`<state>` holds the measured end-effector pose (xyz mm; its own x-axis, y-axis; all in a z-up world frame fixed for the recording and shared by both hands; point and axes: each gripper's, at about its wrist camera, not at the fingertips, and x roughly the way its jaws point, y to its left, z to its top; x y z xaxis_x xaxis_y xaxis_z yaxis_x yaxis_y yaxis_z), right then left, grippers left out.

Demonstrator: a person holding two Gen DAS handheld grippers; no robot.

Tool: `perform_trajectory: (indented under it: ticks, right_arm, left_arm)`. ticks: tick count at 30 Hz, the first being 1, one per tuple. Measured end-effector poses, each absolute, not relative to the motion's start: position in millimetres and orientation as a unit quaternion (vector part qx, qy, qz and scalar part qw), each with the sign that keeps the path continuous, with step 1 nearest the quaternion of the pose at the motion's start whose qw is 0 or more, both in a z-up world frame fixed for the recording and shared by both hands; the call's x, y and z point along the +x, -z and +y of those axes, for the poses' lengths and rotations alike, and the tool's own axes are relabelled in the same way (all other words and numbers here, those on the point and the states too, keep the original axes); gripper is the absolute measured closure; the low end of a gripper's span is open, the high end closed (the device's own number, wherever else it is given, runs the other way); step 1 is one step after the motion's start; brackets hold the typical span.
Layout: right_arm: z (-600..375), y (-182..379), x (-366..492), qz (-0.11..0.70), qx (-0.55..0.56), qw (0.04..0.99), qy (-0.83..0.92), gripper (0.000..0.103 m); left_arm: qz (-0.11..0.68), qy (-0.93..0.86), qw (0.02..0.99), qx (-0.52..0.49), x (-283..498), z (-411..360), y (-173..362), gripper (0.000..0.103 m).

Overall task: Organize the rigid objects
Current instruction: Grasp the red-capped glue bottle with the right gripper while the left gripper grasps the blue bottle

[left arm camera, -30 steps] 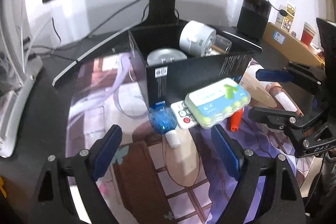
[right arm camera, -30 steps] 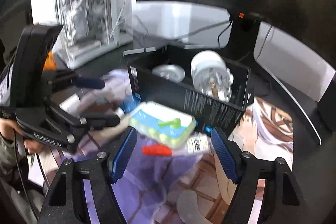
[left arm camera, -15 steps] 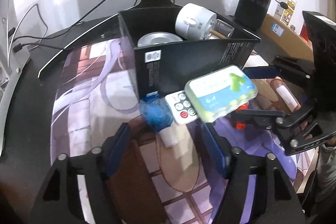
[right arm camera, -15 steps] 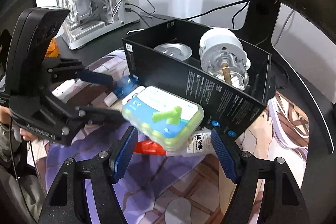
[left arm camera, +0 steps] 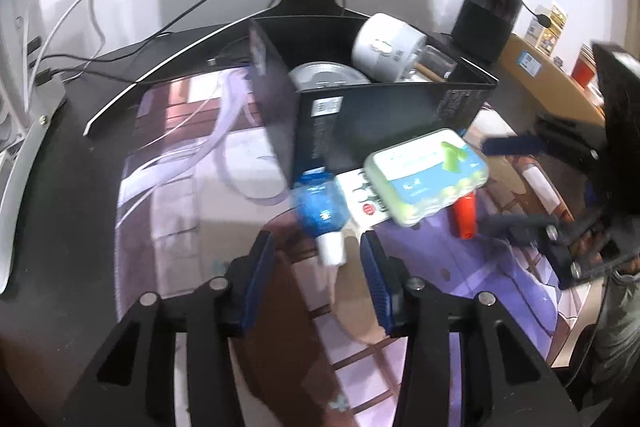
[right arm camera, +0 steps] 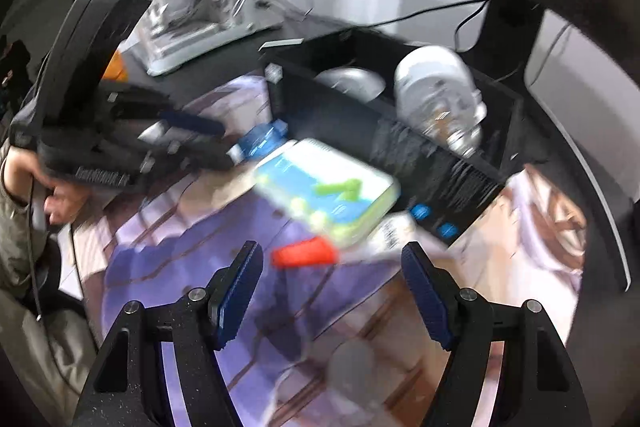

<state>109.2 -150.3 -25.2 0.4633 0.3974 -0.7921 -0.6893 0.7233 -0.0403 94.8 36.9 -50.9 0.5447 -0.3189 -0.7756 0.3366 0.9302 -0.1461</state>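
1. Your left gripper has just been narrowing its jaws. The white cap of the blue bottle sits between the pads, but they aren't pressing on it yet, so it holds nothing.
2. Your right gripper stands about half open and holds nothing. The red cap lies just ahead of its tips.
3. The step looks like a left-hand pick of the bottle. Push in further so the pads take the blue body, not the cap. The cap is narrow and likely to slip.
4. Keep the jaws square across the bottle's width. Close until firm, then lift straight up.
5. Watch the remote. It touches the bottle's right side, with the green case lying on top of it. Dragging sideways would probably shift both.
6. The bottle lies on its side on the mat, against the near corner of the black box.
7. Its long axis runs roughly away from you. The cap points at the gripper, the base at the box.
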Motion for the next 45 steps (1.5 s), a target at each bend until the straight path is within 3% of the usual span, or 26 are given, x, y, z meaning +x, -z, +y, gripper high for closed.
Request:
perform_trajectory:
  ticks: [11,18,24,25,28,31,34,35,37,38,41,45]
  right_arm:
    - [-135.5,30.3,131.0,0.395,-0.183,0.824,-0.362,0.029]
    - [-137.1,42.0,117.7,0.447,-0.189,0.79,-0.375,0.029]
    - [-141.3,45.6,87.1,0.46,-0.183,0.769,-0.405,0.029]
    - [-139.3,45.5,85.2,0.457,-0.182,0.771,-0.404,0.03]
    - [-130.2,47.7,85.5,0.446,-0.188,0.788,-0.38,0.05]
    - [-124.9,48.5,91.8,0.443,-0.187,0.796,-0.369,0.06]
    - [-126.9,47.9,92.8,0.441,-0.195,0.798,-0.363,0.074]
    - [-125.8,47.1,92.1,0.44,-0.2,0.797,-0.363,0.08]
    - [-124.9,46.3,88.4,0.441,-0.208,0.792,-0.367,0.082]
    - [-123.6,46.4,86.8,0.44,-0.211,0.791,-0.37,0.082]
    - [-118.7,47.1,81.0,0.438,-0.216,0.786,-0.379,0.082]
    - [-115.4,47.8,76.1,0.439,-0.215,0.783,-0.384,0.082]
  left_arm:
    - [0.441,0.198,0.875,0.012,115.0,24.3,50.2,0.059]
    - [0.441,0.198,0.875,0.026,103.2,26.9,52.4,0.078]
    - [0.444,0.207,0.871,0.037,90.9,26.1,51.7,0.081]
    - [0.444,0.207,0.871,0.039,89.2,25.4,51.8,0.081]
    - [0.447,0.207,0.869,0.054,83.9,20.2,51.2,0.081]
    - [0.447,0.204,0.869,0.065,85.3,12.7,51.2,0.079]
    - [0.444,0.195,0.872,0.069,92.3,8.5,51.9,0.072]
    - [0.445,0.193,0.872,0.069,94.2,7.4,51.8,0.065]
    - [0.445,0.193,0.871,0.072,96.6,6.7,52.7,0.059]
    - [0.444,0.192,0.872,0.073,96.0,6.6,52.8,0.06]
    - [0.441,0.183,0.874,0.084,92.4,8.1,52.6,0.083]
    - [0.451,0.199,0.867,0.077,85.2,15.9,51.3,0.091]
